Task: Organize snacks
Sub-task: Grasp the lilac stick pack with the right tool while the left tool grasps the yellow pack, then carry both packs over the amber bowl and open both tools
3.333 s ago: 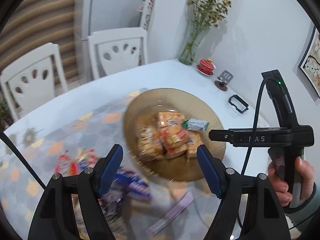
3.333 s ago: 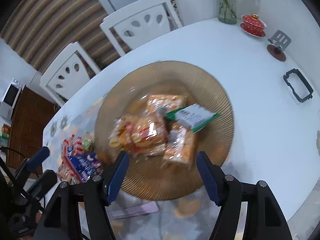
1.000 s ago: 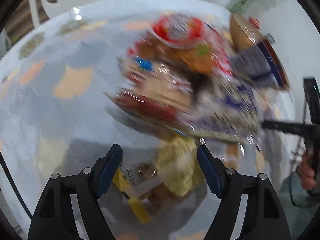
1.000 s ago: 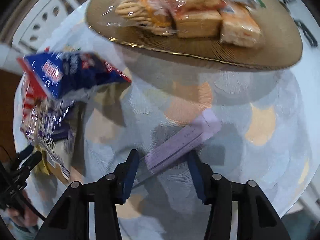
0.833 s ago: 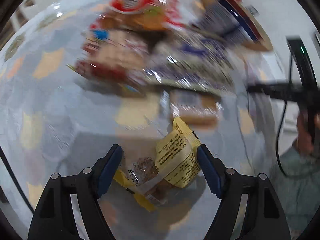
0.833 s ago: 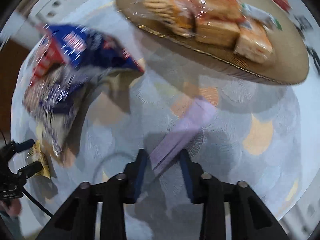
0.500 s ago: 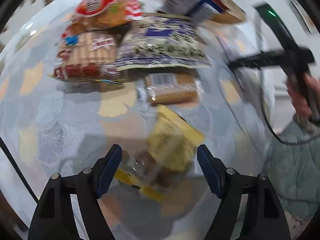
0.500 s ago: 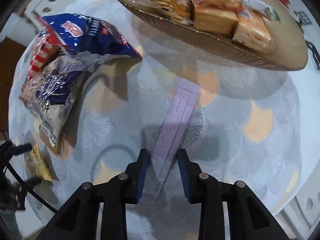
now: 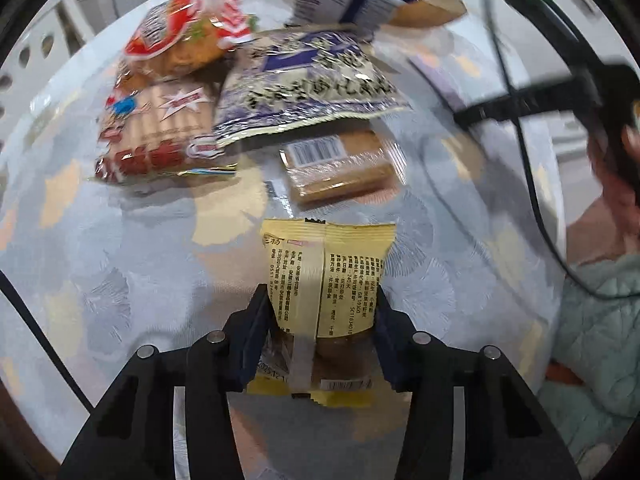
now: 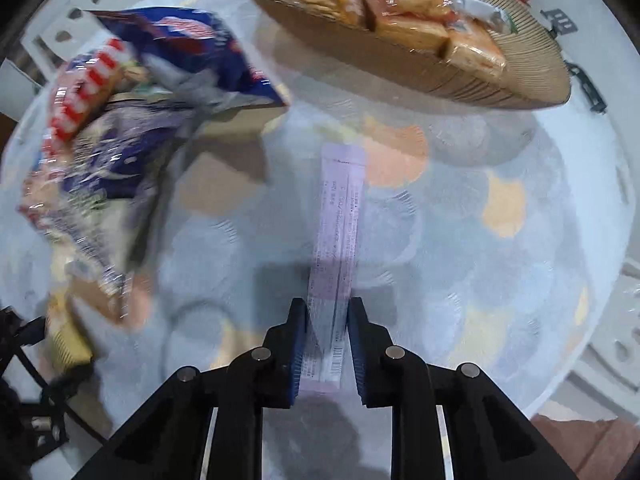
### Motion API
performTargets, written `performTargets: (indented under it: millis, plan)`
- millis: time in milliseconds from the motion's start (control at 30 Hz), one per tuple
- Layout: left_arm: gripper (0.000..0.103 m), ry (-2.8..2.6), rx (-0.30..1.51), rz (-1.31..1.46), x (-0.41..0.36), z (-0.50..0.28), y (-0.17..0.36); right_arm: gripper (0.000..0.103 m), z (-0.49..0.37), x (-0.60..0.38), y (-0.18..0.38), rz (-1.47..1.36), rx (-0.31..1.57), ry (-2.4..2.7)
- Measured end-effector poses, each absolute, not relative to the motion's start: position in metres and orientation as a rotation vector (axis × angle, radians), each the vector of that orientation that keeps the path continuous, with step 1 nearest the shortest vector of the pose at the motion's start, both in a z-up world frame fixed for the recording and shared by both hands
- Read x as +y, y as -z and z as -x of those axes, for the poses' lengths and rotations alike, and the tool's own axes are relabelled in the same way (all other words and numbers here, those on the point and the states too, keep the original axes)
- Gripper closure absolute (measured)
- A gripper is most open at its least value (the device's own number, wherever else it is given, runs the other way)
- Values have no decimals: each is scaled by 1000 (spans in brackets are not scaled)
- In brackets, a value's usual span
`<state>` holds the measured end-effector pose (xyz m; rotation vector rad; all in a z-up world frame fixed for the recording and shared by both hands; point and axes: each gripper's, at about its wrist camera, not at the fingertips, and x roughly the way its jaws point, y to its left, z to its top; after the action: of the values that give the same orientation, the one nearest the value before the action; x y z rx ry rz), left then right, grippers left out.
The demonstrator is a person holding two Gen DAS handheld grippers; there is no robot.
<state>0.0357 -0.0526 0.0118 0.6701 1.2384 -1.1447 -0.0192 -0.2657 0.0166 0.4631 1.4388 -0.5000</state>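
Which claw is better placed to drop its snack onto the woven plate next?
Probably the right claw: shut on the lilac stick pack, with the woven plate straight ahead. The left sees only its edge.

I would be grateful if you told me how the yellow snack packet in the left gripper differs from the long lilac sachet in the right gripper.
The yellow snack packet is broad and squarish; the long lilac sachet is a narrow strip. The packet looks plump, with a clear lower part showing something brown inside; the sachet looks flat and opaque. The left gripper stands wider on its packet than the right gripper on its sachet. Both are printed wrappers, each clamped near its lower end.
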Motion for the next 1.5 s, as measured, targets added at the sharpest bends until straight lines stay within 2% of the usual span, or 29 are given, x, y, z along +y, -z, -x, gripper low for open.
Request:
performTargets:
  millis: [100,367,433,867,967,1133,1267,1500]
  plan:
    - [60,1127,1264,-580,-46,-44,-13,83,22,-253,-21,-473,1412,463]
    - [61,1082,1253,-585,-54,-37,-27,83,34,-256,-56,-456,1388,351]
    - [65,1111,1226,-568,-58,-29,-42,83,34,-252,-68,-467,1376,321]
    - [65,1106,1097,-412,-77,-40,-119,83,45,-266,-162,-498,1162,230]
    - [65,1141,1038,-379,-98,-42,-143,83,55,-293,-193,-491,1079,269]
    - [65,1182,957,-422,-158,-47,-182,83,46,-326,-214,-498,1056,349]
    - [65,1183,1026,-421,-205,-59,-187,83,37,-362,-213,-549,1064,375]
    - [65,1179,1011,-449,-282,-64,-183,83,19,-413,-204,-525,1046,390]
